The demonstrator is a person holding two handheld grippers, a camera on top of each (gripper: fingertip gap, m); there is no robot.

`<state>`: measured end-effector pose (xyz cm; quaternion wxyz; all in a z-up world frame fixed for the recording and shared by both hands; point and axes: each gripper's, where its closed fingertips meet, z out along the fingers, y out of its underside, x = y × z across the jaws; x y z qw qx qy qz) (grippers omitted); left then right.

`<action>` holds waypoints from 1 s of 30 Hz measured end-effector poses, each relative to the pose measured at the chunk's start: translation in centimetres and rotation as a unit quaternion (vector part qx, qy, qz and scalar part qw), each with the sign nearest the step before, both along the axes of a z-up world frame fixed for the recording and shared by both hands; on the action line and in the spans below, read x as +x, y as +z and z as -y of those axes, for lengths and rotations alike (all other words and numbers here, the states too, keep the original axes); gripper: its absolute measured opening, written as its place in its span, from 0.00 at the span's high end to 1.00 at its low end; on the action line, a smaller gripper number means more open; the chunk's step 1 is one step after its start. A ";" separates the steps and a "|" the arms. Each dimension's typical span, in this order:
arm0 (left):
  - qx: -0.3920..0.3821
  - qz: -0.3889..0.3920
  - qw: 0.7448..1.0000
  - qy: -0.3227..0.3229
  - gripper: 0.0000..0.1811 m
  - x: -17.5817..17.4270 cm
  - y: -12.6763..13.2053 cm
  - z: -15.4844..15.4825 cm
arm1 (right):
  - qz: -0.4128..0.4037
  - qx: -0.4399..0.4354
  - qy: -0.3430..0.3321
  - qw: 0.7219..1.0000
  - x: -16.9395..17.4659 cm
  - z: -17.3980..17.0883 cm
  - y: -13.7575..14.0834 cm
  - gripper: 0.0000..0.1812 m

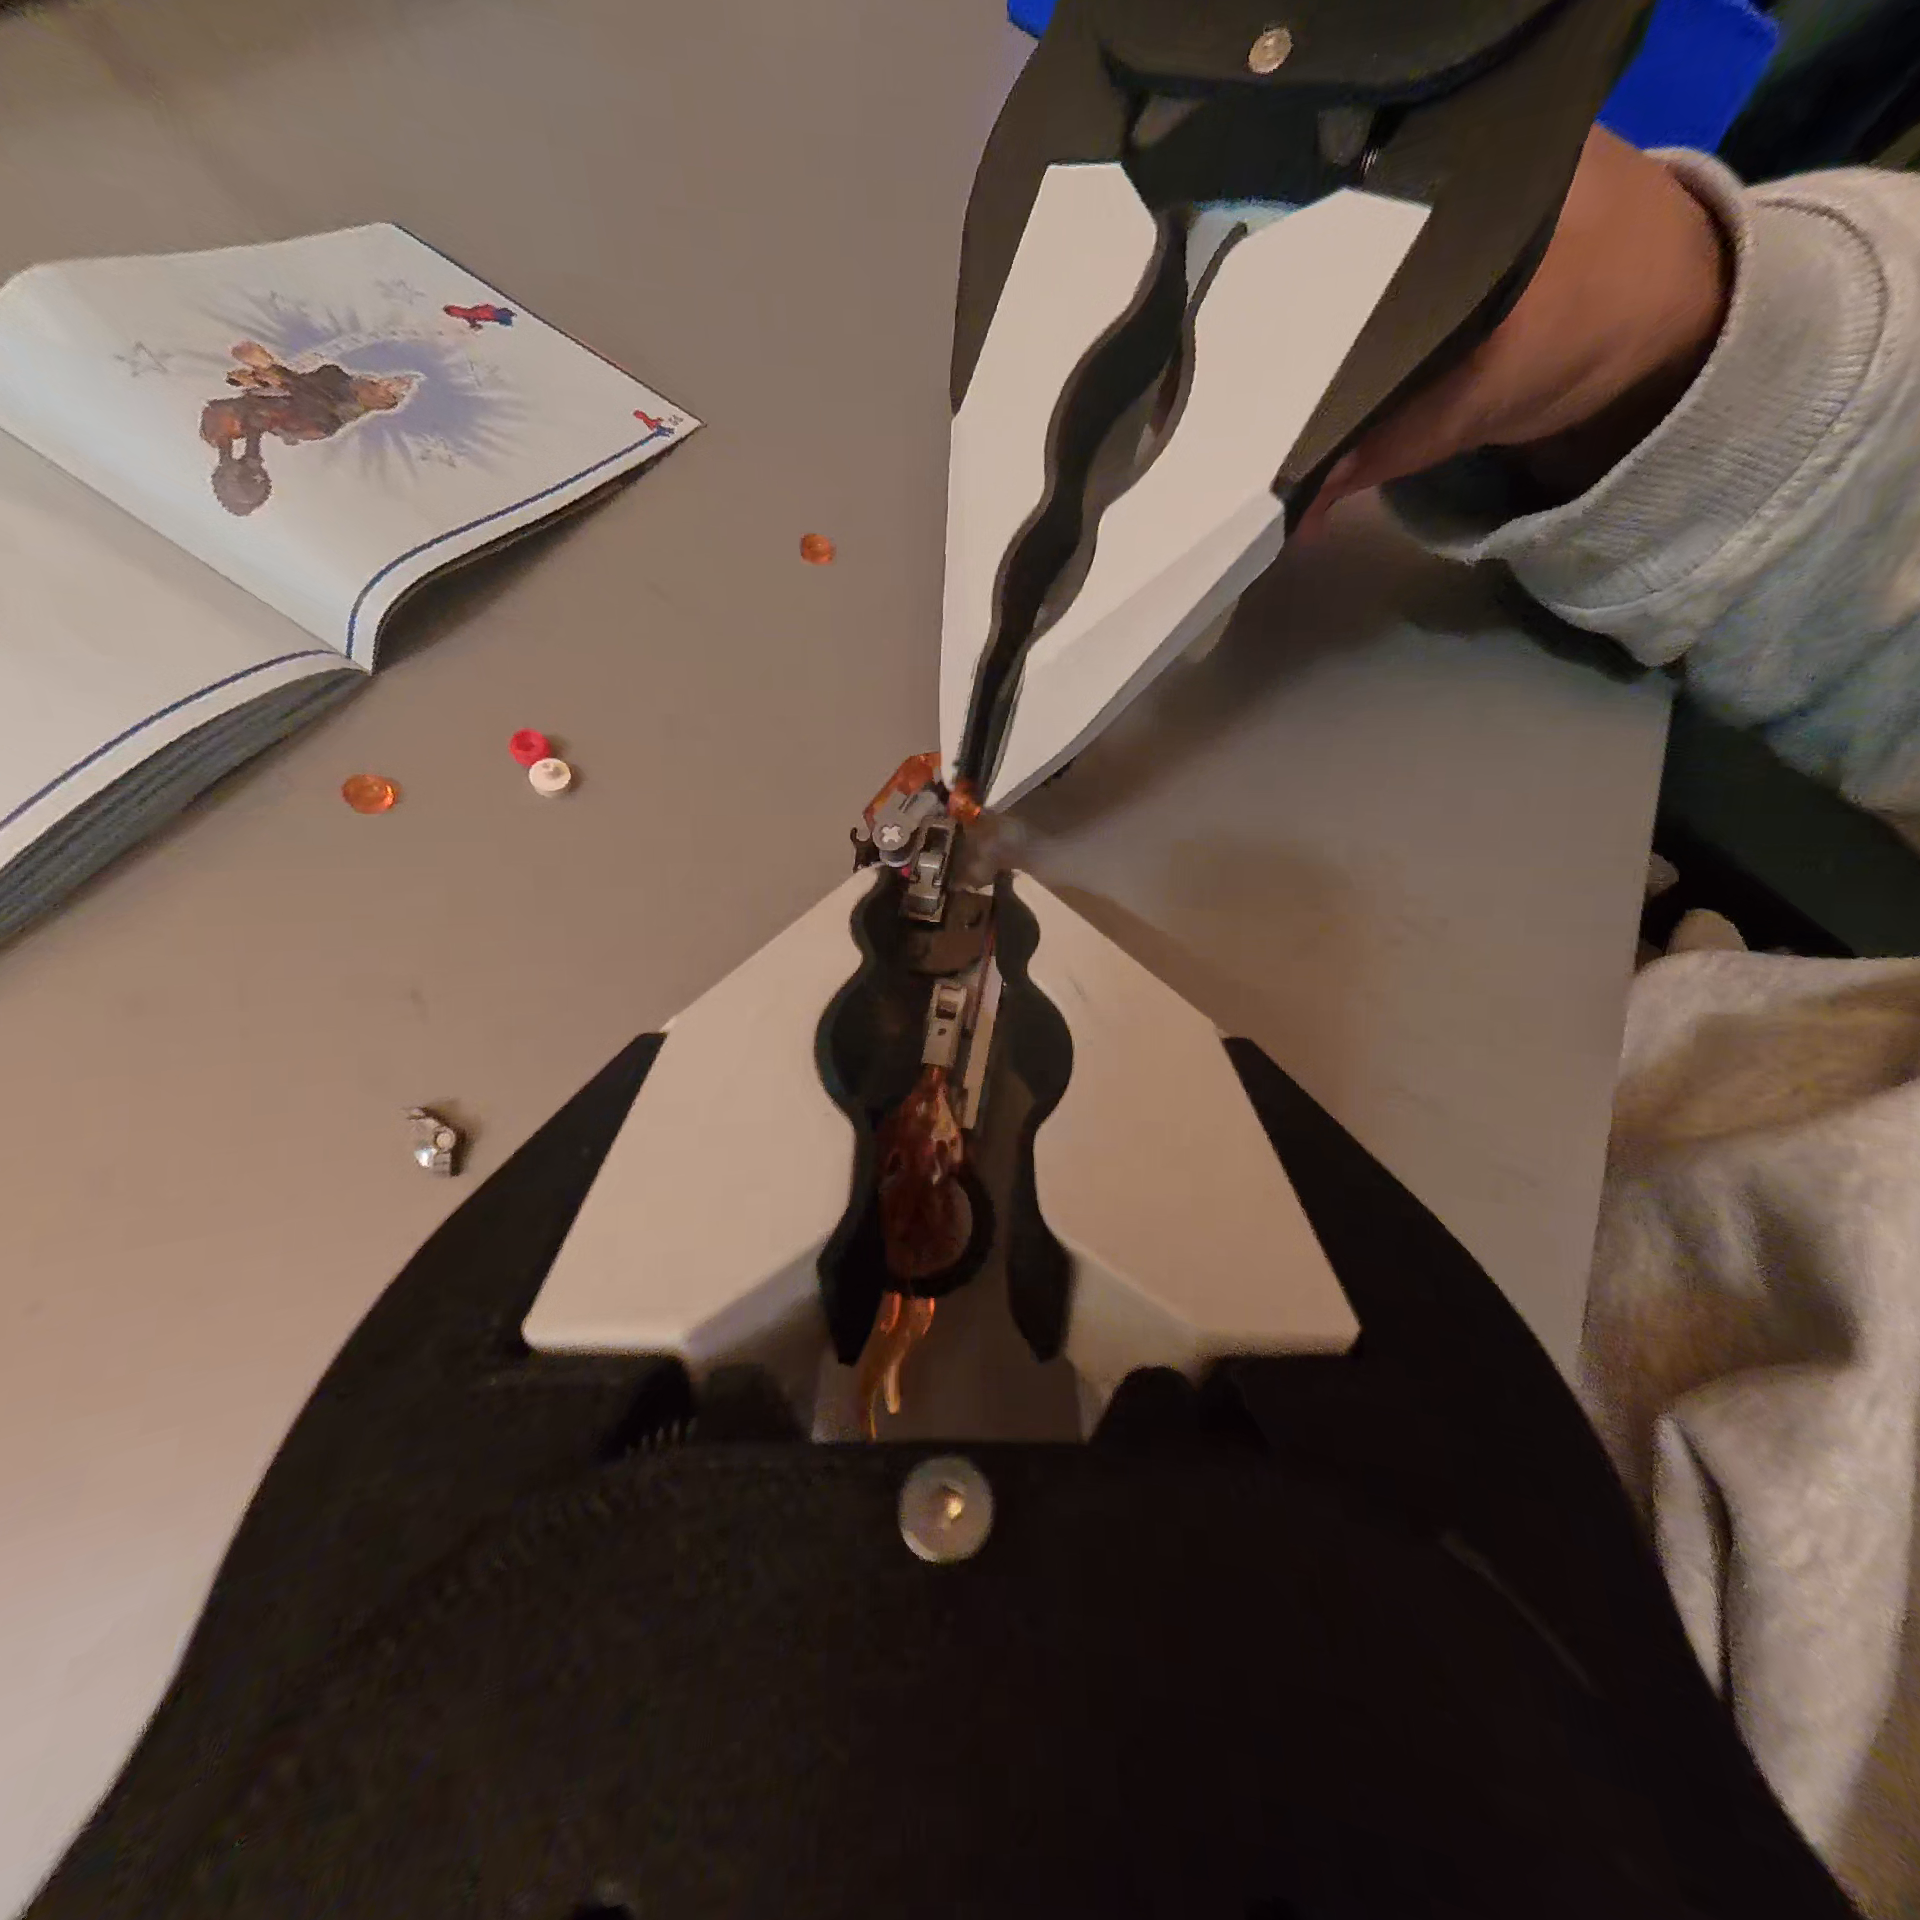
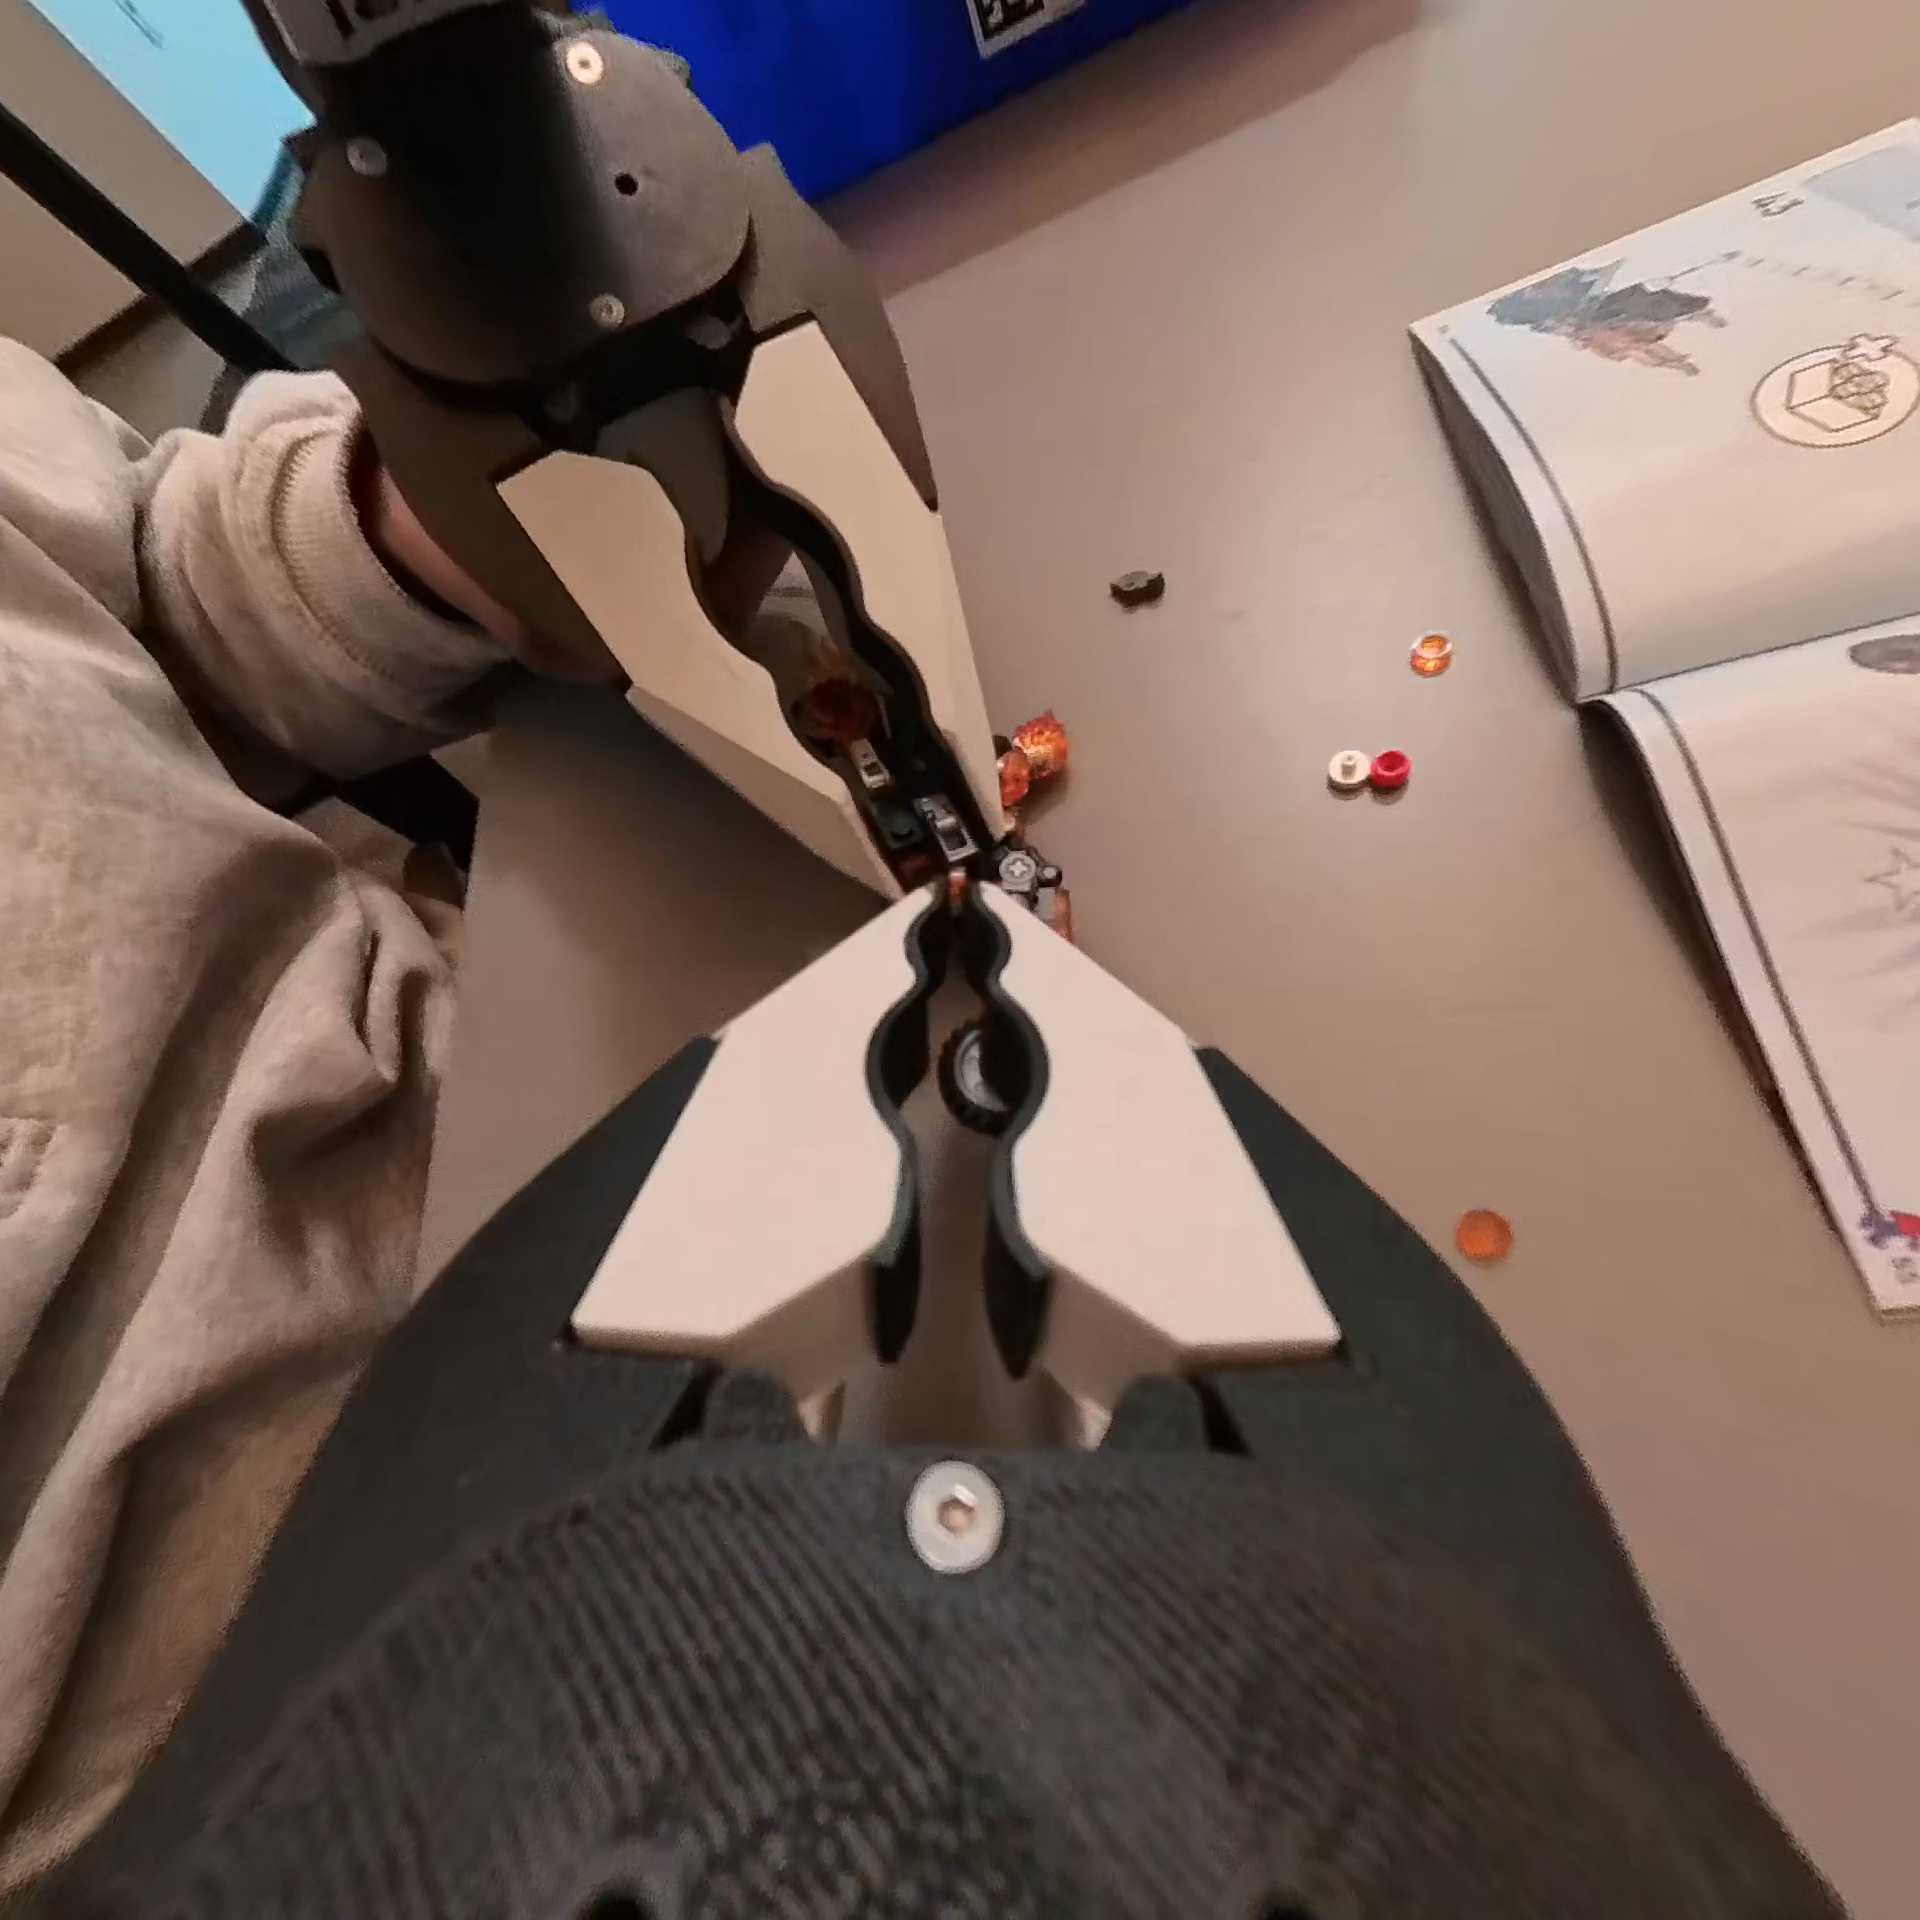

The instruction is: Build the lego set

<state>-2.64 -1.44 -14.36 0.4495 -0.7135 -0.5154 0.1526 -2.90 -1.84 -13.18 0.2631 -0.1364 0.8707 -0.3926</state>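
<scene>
Here the grey table (image 1: pixel 312 1039) carries the open instruction booklet (image 1: pixel 260 436) at the far left of the left wrist view, and over the middle the two tools meet tip to tip. The left gripper (image 1: pixel 940 883) is clenched along the length of the small lego model (image 1: pixel 925 862), whose grey hinge end juts past the tips while its amber flame tail sits back in the throat. The right gripper (image 2: pixel 951 894) is pinched on a tiny transparent orange piece (image 1: pixel 964 802), pressed against the model's front end; whether it has seated is too small to tell. To do this well, I judge the left tool should hold rigid and the right should push straight along the stud axis, not sideways, since the hinge looks apt to fold. Release only once the piece sits flush. Loose on the table lie an orange round stud (image 1: pixel 369 793), a red stud (image 1: pixel 528 745) touching a white stud (image 1: pixel 549 776), another orange stud (image 1: pixel 818 549) and a small grey part (image 1: pixel 436 1143)
</scene>
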 end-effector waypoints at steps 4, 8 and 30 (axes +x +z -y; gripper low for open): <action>0.008 -0.006 1.000 -0.005 0.91 0.0 0.0 -0.1 | -0.011 0.004 0.007 1.000 -0.2 0.0 -0.4 1.00; 0.008 -0.014 1.000 -0.013 0.91 0.0 0.0 -0.3 | -0.007 -0.004 0.026 1.000 -0.1 -0.1 -0.5 1.00; -0.052 -0.049 0.994 -0.087 0.91 0.8 0.1 -2.0 | -0.046 -0.107 0.119 0.986 1.0 -1.8 -0.3 1.00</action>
